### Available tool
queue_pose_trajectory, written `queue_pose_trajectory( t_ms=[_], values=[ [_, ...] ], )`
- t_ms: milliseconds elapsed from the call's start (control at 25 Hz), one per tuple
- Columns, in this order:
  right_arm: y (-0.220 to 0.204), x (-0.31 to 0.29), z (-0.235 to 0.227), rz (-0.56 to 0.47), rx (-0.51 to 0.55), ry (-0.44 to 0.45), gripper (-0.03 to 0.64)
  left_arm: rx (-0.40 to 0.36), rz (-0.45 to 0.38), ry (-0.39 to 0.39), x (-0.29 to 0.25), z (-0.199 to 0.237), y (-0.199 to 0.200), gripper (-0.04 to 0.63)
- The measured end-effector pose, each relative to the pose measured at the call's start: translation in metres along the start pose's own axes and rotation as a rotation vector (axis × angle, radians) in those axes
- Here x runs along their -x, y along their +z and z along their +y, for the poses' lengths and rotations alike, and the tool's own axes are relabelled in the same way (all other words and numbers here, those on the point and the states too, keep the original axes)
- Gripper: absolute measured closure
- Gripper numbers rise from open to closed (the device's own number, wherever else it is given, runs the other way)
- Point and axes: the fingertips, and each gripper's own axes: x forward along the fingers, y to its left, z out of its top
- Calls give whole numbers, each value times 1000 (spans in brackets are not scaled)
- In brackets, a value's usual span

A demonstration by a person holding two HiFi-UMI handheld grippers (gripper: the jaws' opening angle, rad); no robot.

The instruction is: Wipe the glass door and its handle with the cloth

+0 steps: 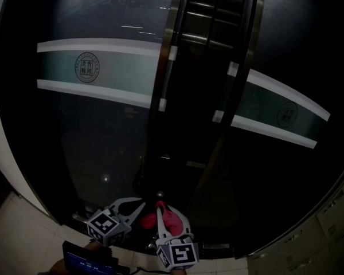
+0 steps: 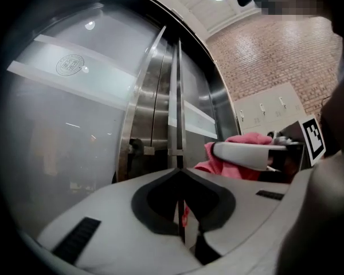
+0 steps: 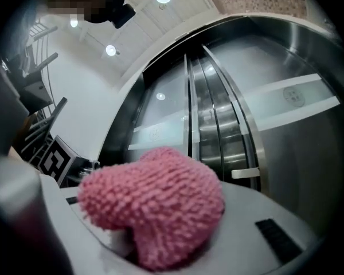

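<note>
The pink cloth (image 3: pixel 155 205) sits bunched between the right gripper's (image 1: pixel 167 221) fingers, low in front of the dark glass door (image 1: pixel 103 136) and its upright steel handle (image 1: pixel 167 79). The left gripper's (image 2: pixel 179 173) fingers are pressed together and empty. A frosted band (image 1: pixel 92 67) crosses the glass, above pale floor tiles (image 1: pixel 17 228).

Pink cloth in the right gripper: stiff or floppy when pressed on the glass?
Probably soft and floppy: the pink cloth bulges in a rounded wad over the right gripper. Its nubby pile likely compresses and drags slightly on the glass door. Looks fluffy, so likely light.
</note>
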Motion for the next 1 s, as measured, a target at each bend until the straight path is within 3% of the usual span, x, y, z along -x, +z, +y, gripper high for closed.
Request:
queue_pose_trajectory(
  t_ms=[480,1000],
  values=[
    [-3,8,3,-12,-45,-30,566,-72,-9,-37,3,-27,8,588],
    [0,7,7,-32,-46,-27,566,-45,-11,-34,5,-26,4,588]
  ],
)
